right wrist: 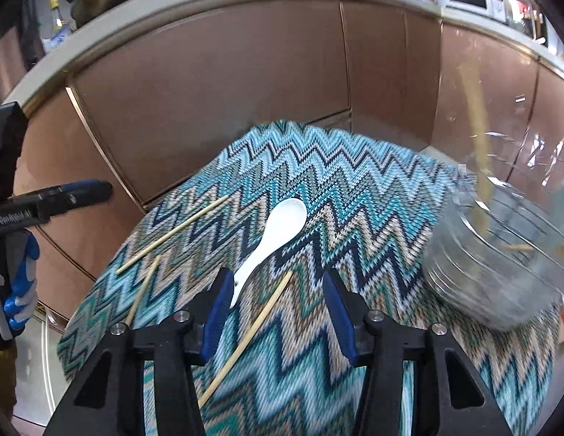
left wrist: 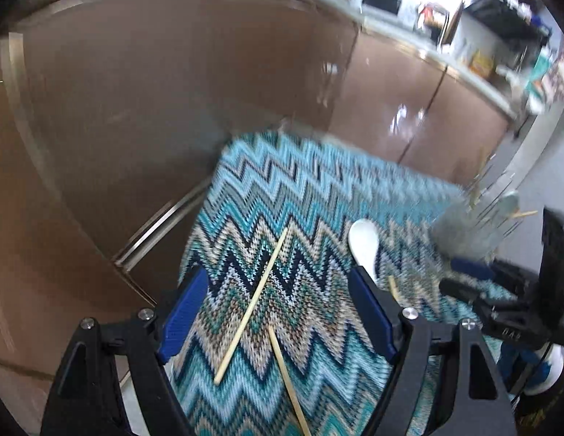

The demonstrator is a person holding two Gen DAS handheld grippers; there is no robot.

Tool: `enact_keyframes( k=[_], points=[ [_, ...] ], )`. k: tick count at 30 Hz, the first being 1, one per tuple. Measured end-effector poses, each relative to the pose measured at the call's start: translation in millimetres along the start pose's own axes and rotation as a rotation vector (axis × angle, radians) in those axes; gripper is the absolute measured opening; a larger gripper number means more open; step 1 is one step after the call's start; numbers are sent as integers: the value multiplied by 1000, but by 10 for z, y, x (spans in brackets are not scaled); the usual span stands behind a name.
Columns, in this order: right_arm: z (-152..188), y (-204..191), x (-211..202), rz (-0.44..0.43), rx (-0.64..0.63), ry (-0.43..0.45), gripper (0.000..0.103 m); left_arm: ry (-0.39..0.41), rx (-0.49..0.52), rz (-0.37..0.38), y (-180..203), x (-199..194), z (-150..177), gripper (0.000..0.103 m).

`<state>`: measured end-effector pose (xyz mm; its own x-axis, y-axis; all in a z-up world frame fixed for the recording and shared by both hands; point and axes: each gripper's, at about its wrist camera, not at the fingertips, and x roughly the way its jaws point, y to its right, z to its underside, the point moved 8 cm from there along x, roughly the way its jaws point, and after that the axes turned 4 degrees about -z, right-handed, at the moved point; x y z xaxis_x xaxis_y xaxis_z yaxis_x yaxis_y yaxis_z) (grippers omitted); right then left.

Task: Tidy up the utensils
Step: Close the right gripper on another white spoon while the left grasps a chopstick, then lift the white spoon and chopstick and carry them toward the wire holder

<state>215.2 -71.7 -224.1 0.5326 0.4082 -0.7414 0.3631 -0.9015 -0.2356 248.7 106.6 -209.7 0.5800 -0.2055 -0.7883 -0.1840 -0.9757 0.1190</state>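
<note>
A white spoon (right wrist: 278,232) lies on the zigzag cloth (right wrist: 354,189), its handle end by my right gripper's left finger. Three wooden chopsticks lie loose: one (right wrist: 172,234) at the left, one (right wrist: 142,292) short in view, one (right wrist: 245,338) between the fingers. My right gripper (right wrist: 278,305) is open and empty above the cloth. My left gripper (left wrist: 278,309) is open and empty over a chopstick (left wrist: 252,305); a second chopstick (left wrist: 289,381) and the spoon (left wrist: 363,247) lie close by. A clear glass jar (right wrist: 500,265) at the right holds chopsticks and a spoon.
The cloth covers a small table in front of brown cabinet doors (right wrist: 216,83) under a pale counter. The jar shows blurred in the left wrist view (left wrist: 471,229). The right gripper shows at the right edge there (left wrist: 474,276); the left gripper shows at the left edge of the right view (right wrist: 63,196).
</note>
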Motion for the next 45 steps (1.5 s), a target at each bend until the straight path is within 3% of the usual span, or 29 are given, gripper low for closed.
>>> enact_keyframes(
  k=[4,11,20,26,36,45],
  points=[
    [-137,105,293,-66,27,-35,38,-74,35,28,95,412,-63,74],
    [-336,353,749,-136,87,-109,26,-213,60,42,132,951,-182,54],
    [-355,529,1084,-214,144,-166,22,-323,67,61,134,1285,-142,32],
    [-383,516,1206,-244,141,-179,13,-362,104,58,152,1374,-92,18],
    [-460,424,1387,-250,98,-191,8,-344,117,52,141,1404,-41,5],
    [-592,129,1003,-190,20,-73,6,-169,97,40,131,889,-269,5]
  ],
)
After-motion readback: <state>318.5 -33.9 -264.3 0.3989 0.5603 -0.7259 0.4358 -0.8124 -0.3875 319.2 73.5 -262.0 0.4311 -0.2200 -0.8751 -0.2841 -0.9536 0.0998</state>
